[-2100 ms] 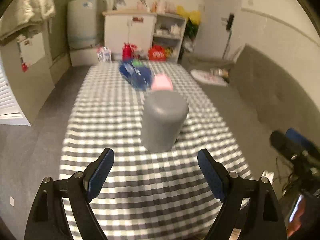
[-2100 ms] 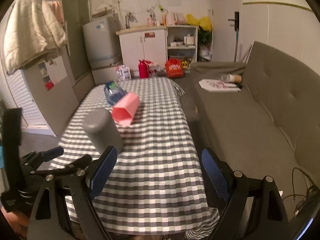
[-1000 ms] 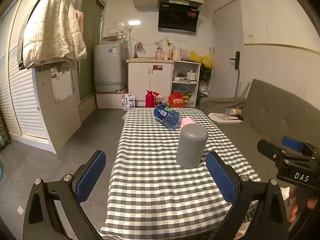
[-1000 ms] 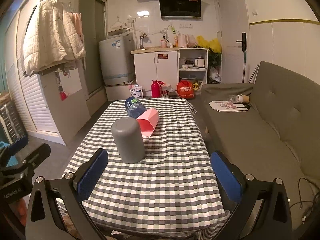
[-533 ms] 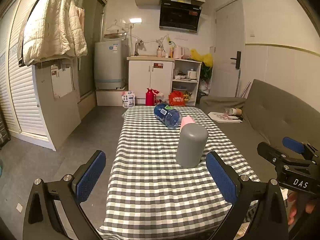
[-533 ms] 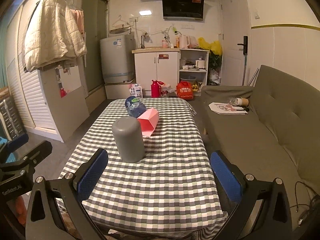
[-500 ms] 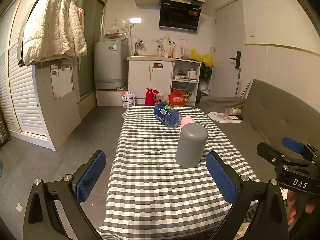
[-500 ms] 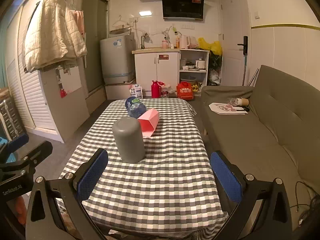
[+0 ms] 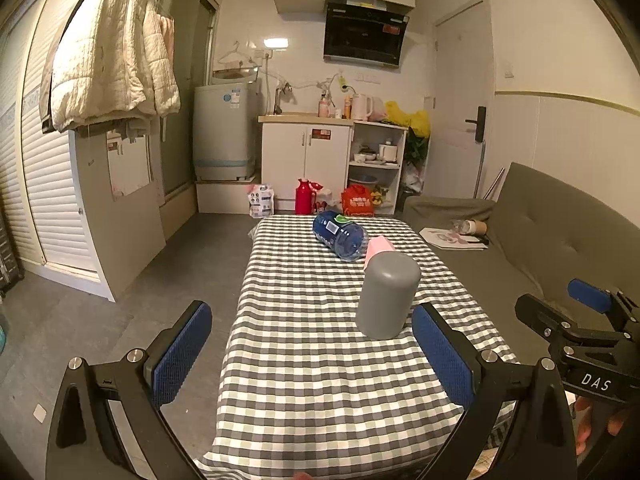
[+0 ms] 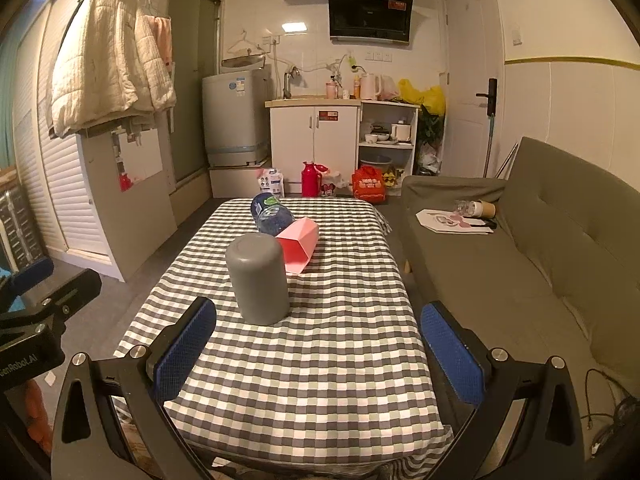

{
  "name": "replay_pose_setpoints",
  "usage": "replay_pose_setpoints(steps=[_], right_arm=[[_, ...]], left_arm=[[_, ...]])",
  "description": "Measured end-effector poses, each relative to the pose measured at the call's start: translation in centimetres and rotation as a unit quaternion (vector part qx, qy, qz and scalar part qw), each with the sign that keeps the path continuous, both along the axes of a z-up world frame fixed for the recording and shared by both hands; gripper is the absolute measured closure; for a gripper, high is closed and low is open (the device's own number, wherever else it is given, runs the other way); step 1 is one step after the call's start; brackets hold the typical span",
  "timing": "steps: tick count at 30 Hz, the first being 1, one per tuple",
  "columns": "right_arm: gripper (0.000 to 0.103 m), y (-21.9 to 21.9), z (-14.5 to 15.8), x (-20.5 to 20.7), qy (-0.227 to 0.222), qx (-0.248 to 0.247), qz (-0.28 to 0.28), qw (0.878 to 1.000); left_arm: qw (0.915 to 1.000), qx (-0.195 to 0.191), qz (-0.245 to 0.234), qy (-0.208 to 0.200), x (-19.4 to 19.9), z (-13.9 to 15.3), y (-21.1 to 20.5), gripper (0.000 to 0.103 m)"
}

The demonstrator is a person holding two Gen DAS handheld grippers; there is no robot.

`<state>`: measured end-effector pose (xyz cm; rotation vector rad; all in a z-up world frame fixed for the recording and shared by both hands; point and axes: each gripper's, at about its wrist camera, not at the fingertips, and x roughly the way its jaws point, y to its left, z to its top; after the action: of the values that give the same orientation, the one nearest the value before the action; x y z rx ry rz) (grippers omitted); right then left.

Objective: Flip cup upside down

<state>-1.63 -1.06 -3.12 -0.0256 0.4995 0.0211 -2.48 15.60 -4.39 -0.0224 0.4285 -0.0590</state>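
Grey plastic cup (image 9: 387, 294) ×1, inverted ahead of left gripper (image 9: 312, 354), right gripper (image 10: 316, 350), both gaping, empty; one pink carton (image 10: 299, 249), one blue bottle (image 10: 270, 215) beyond.

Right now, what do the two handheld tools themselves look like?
Both match: black angular frames with silver bolts, ending in blue textured pads. Seen from the left tool, the right carries white "DAS" lettering; from the right tool, the left shows lettering ending "Robot.AI". No cables or sleeves visible.
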Motion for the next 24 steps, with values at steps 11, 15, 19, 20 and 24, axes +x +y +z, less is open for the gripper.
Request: replay_pose_setpoints(steps=[11,15,19,20,24], right_arm=[[0.0,0.22,0.02,0.1,0.002,-0.003,0.002,1.0],[0.0,0.31,0.01,0.07,0.003,-0.003,0.001,1.0],[0.0,0.38,-0.07,0.1,0.004,0.0,0.0,1.0],[0.0,0.4,-0.11,0.13,0.005,0.0,0.001,1.0],[0.0,0.59,-0.24,0.07,0.006,-0.001,0.002,1.0]], left_arm=[[1.0,-0.005,-0.003,0.004,0.03,-0.12,-0.01,0.0],[1.0,-0.003,-0.006,0.004,0.07,-0.21,-0.06,0.0],[1.0,-0.002,-0.006,0.003,-0.02,-0.27,-0.14,0.0],[1.0,-0.002,-0.007,0.004,-0.03,-0.25,-0.15,0.0],[1.0,-0.003,-0.007,0.005,-0.13,-0.2,-0.14,0.0]])
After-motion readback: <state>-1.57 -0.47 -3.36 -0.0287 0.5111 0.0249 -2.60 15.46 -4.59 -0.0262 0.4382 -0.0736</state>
